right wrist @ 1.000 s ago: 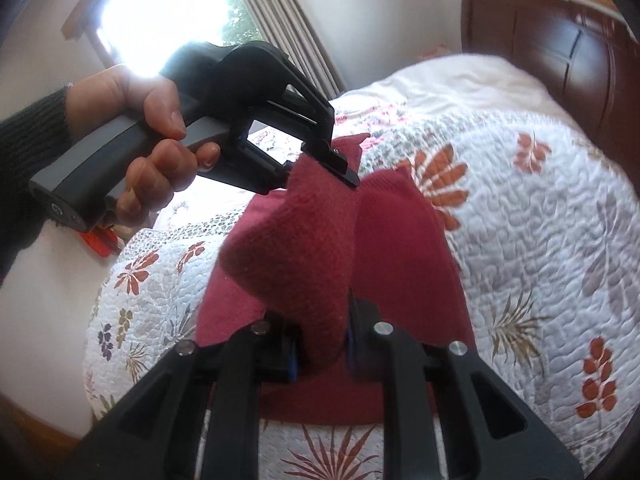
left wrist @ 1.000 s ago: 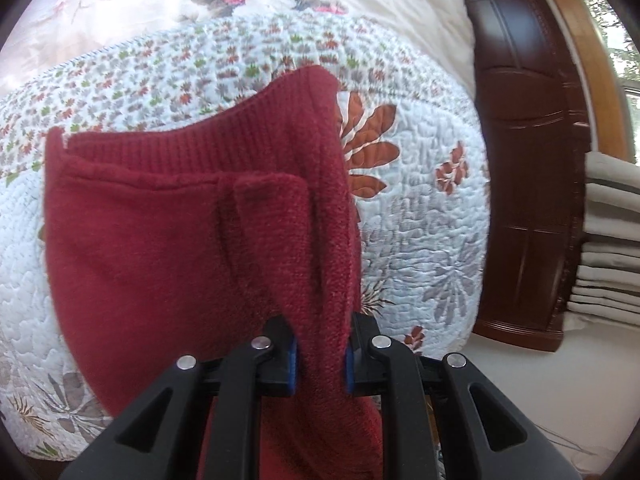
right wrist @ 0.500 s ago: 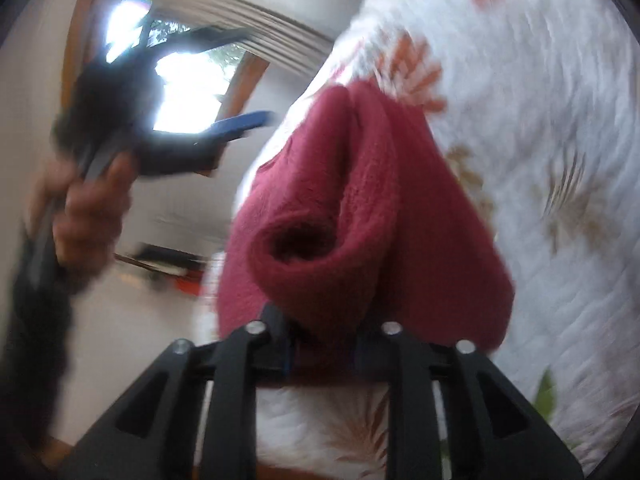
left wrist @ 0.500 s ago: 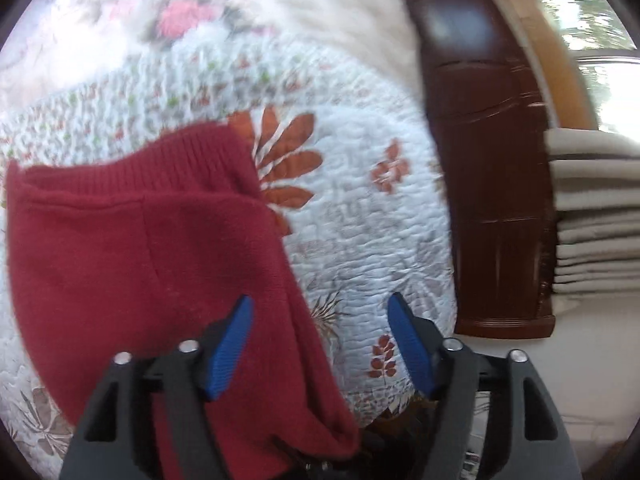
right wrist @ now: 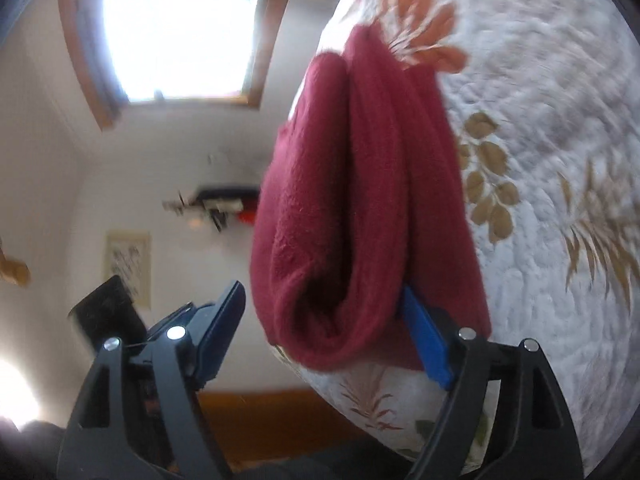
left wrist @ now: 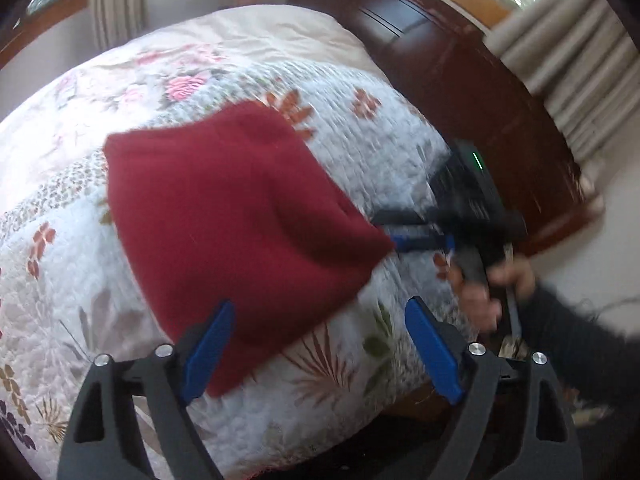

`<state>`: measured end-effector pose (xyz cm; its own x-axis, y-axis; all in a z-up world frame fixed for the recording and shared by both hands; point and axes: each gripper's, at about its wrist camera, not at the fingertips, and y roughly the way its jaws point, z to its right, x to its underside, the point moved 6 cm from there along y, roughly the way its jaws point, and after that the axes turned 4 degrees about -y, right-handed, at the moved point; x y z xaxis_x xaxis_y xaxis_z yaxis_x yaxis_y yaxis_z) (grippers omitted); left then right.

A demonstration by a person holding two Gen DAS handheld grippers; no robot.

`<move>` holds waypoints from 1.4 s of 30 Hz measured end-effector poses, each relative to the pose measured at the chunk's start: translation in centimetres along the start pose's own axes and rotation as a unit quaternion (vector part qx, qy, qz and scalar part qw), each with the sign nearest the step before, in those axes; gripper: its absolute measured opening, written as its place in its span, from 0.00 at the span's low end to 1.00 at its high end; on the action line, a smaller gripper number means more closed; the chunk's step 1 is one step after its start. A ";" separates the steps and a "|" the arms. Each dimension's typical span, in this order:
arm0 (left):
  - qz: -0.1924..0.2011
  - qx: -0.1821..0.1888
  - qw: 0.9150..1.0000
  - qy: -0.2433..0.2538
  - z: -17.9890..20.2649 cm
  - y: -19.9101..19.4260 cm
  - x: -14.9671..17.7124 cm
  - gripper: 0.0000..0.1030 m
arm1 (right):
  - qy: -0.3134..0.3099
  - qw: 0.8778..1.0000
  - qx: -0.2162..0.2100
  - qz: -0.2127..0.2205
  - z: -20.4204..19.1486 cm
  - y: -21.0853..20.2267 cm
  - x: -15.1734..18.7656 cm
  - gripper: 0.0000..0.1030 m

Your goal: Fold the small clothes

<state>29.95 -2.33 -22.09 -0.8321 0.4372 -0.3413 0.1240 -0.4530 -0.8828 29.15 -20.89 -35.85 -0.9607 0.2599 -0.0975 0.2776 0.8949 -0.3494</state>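
Since red knit garment (left wrist: 236, 216) lies folded on quilted bed (left wrist: 384, 132), left gripper (left wrist: 316, 344) jaws wide, empty above it; right gripper (right wrist: 324, 328) jaws wide at rolled edge, likely letting go.

Your garment (left wrist: 236, 216) lies folded on the quilt (left wrist: 360, 152) that covers the bed, near its front edge. Your left tongs (left wrist: 316, 350) hang spread apart just before the garment, touching nothing. To the right, your right tongs (left wrist: 416, 236) meet the garment's right corner; in their own view one finger (right wrist: 424, 340) sits under the fold. The headboard (left wrist: 480, 92) stands behind the bed, curtains (left wrist: 580, 80) beyond it.
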 end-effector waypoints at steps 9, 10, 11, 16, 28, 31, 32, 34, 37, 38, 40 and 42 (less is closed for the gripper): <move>-0.018 -0.040 0.998 0.047 0.7 2.8 2.6 0.85 | 0.005 0.998 0.030 -0.061 -1.2 2.1 0.3 0.20; -0.019 -0.033 0.998 0.044 0.7 2.6 2.7 0.85 | 0.016 0.998 0.015 -0.055 -1.6 1.5 0.8 0.18; -0.019 -0.023 0.999 0.040 0.7 2.4 2.7 0.85 | 0.026 0.999 -0.002 -0.047 -2.0 0.6 1.2 0.17; -0.037 0.029 0.999 0.015 0.4 1.6 2.9 0.84 | 0.079 0.996 -0.018 -0.041 0.2 -0.1 2.4 0.17; -0.079 0.058 0.995 0.011 -0.6 5.8 1.6 0.84 | 0.014 0.998 0.058 0.032 -0.6 -3.0 -3.1 0.54; -0.083 0.061 0.995 0.007 -0.9 6.4 2.0 0.84 | -0.008 0.997 0.065 0.046 -1.9 -1.3 -7.5 0.54; -0.084 0.061 0.995 0.006 -0.9 6.6 2.1 0.84 | -0.012 0.996 0.071 0.048 -2.0 -0.8 -8.4 0.54; -0.084 0.063 0.994 0.002 -0.9 6.7 2.4 0.84 | -0.016 0.994 0.100 0.050 -1.7 0.7 -10.6 0.53; -0.091 0.066 0.994 -0.006 -1.2 7.3 3.0 0.84 | -0.028 0.992 0.116 0.030 -1.5 3.0 -12.1 0.08; -0.093 0.066 0.993 -0.010 -1.5 7.6 3.2 0.84 | -0.040 0.991 0.122 0.030 -1.8 3.5 -12.2 0.08; -0.094 0.067 0.993 -0.016 -2.0 7.9 3.5 0.84 | -0.065 0.988 0.126 0.059 -2.6 2.7 -12.7 0.08; -0.092 0.069 0.993 -0.022 -2.4 8.2 3.6 0.84 | -0.054 0.985 0.146 0.078 -1.9 1.7 -13.0 0.08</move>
<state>29.29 -2.59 -31.32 -0.8573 0.4889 -0.1613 -0.1048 -0.4724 -0.8751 42.16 -22.06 -33.37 -0.9058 0.3308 -0.2647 0.4236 0.7013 -0.5733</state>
